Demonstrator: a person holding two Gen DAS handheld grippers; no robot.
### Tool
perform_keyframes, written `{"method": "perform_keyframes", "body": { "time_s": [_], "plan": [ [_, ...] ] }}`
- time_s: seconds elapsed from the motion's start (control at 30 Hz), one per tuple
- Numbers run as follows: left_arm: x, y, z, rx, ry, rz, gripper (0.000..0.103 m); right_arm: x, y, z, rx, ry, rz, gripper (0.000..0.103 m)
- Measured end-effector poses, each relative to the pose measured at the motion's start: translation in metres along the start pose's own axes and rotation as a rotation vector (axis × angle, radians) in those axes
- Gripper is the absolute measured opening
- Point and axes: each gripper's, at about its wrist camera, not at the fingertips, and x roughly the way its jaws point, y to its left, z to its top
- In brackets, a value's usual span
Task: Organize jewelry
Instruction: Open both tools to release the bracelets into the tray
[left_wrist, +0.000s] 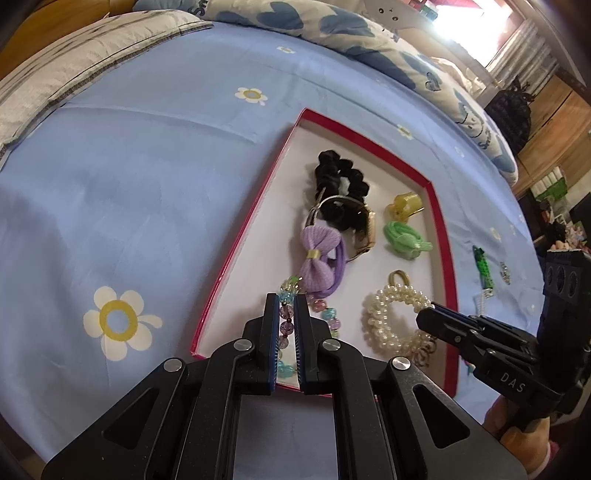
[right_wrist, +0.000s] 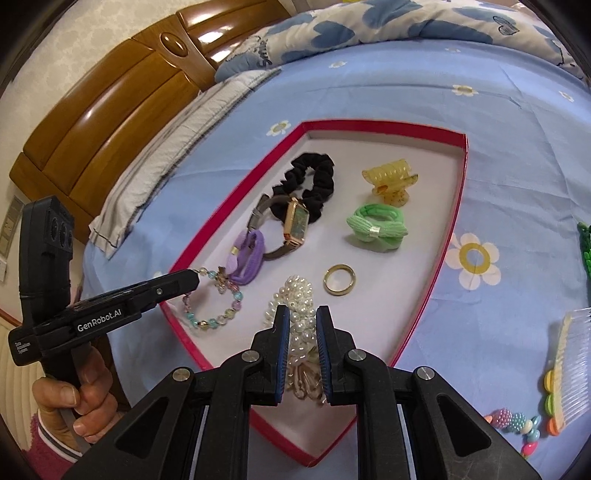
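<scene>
A red-rimmed white tray (left_wrist: 441, 236) (right_wrist: 458, 206) lies on the blue bedsheet. My left gripper (left_wrist: 286, 301) (right_wrist: 194, 275) is shut on a pastel bead bracelet (left_wrist: 286, 325) (right_wrist: 212, 306) at the tray's near left corner. My right gripper (right_wrist: 303, 314) (left_wrist: 430, 306) is shut on a pearl scrunchie (right_wrist: 297, 295) (left_wrist: 388, 314) inside the tray. Also in the tray are a black scrunchie (right_wrist: 310, 184), a gold watch (right_wrist: 295, 225), a purple bow tie (right_wrist: 247, 260), a green bow tie (right_wrist: 376, 227), a yellow claw clip (right_wrist: 389, 181) and a gold ring (right_wrist: 339, 283).
On the sheet right of the tray lie a clear comb (right_wrist: 570, 362), a colourful bead piece (right_wrist: 513, 422) and a green hair clip (left_wrist: 482, 271). Pillows (right_wrist: 166, 155) and a wooden headboard (right_wrist: 110, 96) are behind the tray.
</scene>
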Motion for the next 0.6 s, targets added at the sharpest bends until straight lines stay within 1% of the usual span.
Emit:
{"method": "perform_keyframes", "body": {
  "time_s": [0.2,0.27,0.4,0.43,0.5,0.53,0.57,0.6],
  "plan": [
    [0.006,0.002,-0.002,0.002,0.027,0.027,0.006,0.009,0.000,-0.002,-0.011,0.028,-0.015,0.015],
    [0.006,0.001,-0.002,0.005,0.031,0.035,0.006,0.011,0.000,-0.001,-0.012,0.034,-0.017,0.019],
    [0.006,0.000,-0.002,0.005,0.038,0.059,0.007,0.009,-0.004,-0.001,0.006,0.027,-0.006,0.020],
    [0.006,0.000,-0.002,0.004,0.039,0.060,0.008,0.007,-0.005,-0.001,0.012,0.021,-0.005,0.023],
    [0.004,0.000,-0.002,0.000,0.038,0.070,0.014,0.002,-0.006,-0.001,0.018,0.007,0.002,0.029],
    [0.003,-0.001,-0.002,0.000,0.036,0.072,0.020,-0.001,-0.007,-0.001,0.019,0.000,0.002,0.031],
    [0.000,-0.002,-0.002,0.003,0.027,0.072,0.025,-0.006,-0.008,-0.001,0.023,-0.012,0.000,0.033],
    [-0.002,-0.004,-0.002,0.004,0.020,0.073,0.028,-0.010,-0.009,-0.001,0.029,-0.022,0.003,0.034]
  ]
}}
